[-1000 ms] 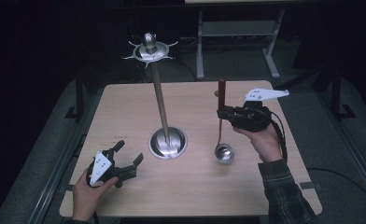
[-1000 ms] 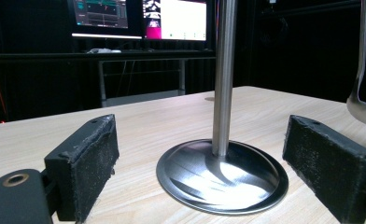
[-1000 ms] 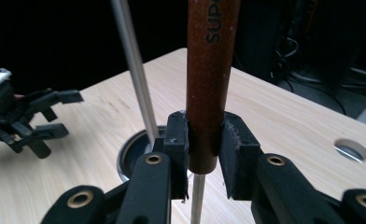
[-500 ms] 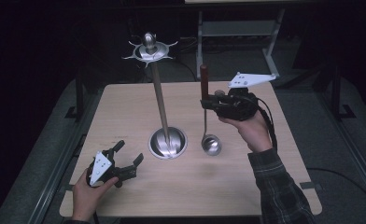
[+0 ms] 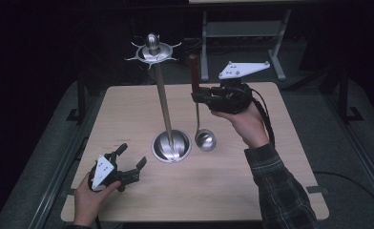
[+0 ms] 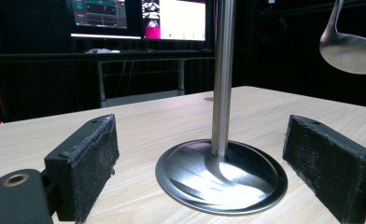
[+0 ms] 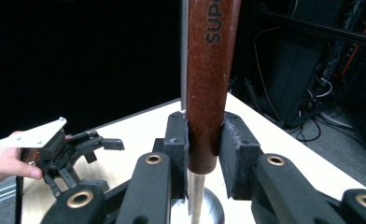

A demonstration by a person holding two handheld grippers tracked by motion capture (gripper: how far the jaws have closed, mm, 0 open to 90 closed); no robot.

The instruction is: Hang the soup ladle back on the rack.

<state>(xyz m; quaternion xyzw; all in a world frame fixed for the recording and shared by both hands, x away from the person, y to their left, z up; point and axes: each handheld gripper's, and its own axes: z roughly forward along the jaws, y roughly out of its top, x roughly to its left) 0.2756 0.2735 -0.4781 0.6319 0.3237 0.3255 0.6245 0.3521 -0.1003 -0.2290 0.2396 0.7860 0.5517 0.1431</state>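
The right hand-held gripper (image 5: 200, 97) is pinching the reddish-brown handle (image 7: 210, 84) of a steel ladle (image 5: 205, 139), holding it upright in the air so that its bowl is hanging just above the tabletop (image 5: 271, 143), close beside the round base (image 5: 171, 145) of a tall utensil stand (image 5: 162, 100). The left hand-held gripper (image 5: 128, 164) is resting low near the front left of the tabletop with its jaws spread wide and nothing between them, and in the left gripper view it is facing the stand's base (image 6: 221, 175) with the ladle bowl (image 6: 351, 51) floating off to the upper right. The work in hand is, judging by the hooked crown (image 5: 152, 51) at the top of the pole, hanging the ladle there. The risk is that the grip is sitting low on the handle while the heavy bowl is dangling below, so the ladle could be swinging or slipping through the pads (image 7: 177, 140) as it is being raised; a swinging bowl could be knocking the slim pole and rocking the stand, since the left gripper is not steadying the base. As for containers, the ladle bowl is looking empty, and no utensil can be seen hanging from the stand's hooks.
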